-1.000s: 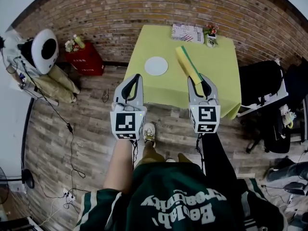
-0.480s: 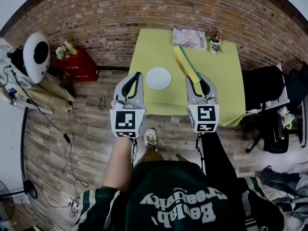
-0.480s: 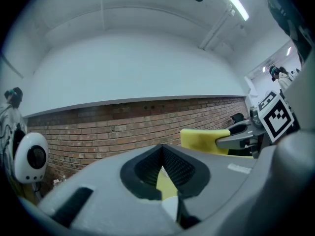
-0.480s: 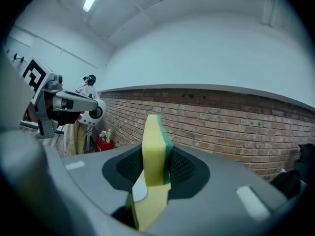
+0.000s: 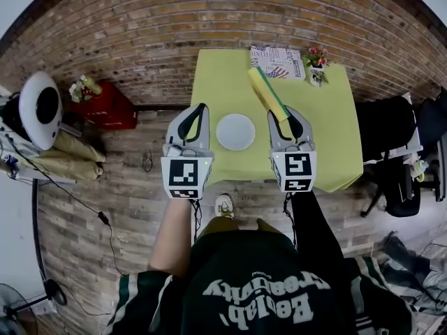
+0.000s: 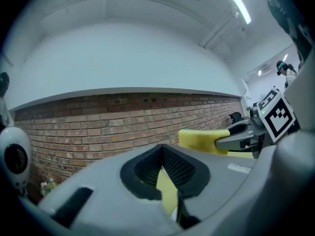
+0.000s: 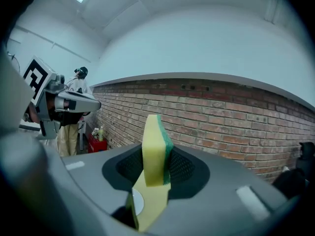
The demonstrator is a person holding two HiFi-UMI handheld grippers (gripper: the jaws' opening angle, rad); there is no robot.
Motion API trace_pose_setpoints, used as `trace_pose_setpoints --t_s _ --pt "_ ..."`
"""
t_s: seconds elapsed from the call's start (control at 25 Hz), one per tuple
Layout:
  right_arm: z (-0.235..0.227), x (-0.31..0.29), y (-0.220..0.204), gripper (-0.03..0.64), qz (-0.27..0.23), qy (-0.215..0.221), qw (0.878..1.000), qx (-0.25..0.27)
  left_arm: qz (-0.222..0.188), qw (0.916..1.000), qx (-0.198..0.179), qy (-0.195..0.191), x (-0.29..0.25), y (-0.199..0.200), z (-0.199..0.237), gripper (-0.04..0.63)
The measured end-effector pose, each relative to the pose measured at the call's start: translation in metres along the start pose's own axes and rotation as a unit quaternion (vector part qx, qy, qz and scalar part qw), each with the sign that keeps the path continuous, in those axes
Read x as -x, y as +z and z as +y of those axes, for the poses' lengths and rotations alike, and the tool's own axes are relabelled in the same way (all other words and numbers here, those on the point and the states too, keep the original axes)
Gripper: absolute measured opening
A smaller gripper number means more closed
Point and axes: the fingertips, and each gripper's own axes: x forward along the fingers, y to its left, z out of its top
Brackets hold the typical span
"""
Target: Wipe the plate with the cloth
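Against the far brick wall (image 5: 174, 19), on the yellow-green counter (image 5: 332, 121), lie a printed booklet (image 5: 277, 53) and a small flower pot (image 5: 317, 67). A red crate (image 5: 106, 107) stands on the floor to the left. The white round plate (image 5: 235, 132) lies bare near the counter's near edge. Just right of it, the right gripper (image 5: 288, 112) is clamped on a yellow sponge (image 5: 267, 91) with a green backing. The left gripper (image 5: 200, 108) has its jaws together, holding nothing.
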Motion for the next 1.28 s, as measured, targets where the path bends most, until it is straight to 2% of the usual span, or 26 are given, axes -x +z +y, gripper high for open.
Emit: trace_pose_setpoints --t_s 0.4,0.68,1.08,1.28 --pt "0.007 -0.051 -0.008 0.133 0.024 -0.023 0.999 -0.006 0.009 0.999 0.003 -0.044 -0.045 -0.025 0.033 0.003" --pt "0.011 -0.064 -0.022 0.135 0.041 -0.03 0.999 -0.014 0.021 0.9974 0.008 -0.069 -0.06 -0.046 0.036 0.005" --pt "0.027 -0.065 -0.051 0.133 0.063 0.007 0.998 -0.027 0.05 0.9943 0.033 -0.088 -0.065 -0.079 0.022 0.003" --pt "0.026 -0.071 -0.065 0.132 0.073 0.029 0.996 -0.035 0.063 0.9942 0.021 -0.085 -0.069 -0.091 0.014 0.003"
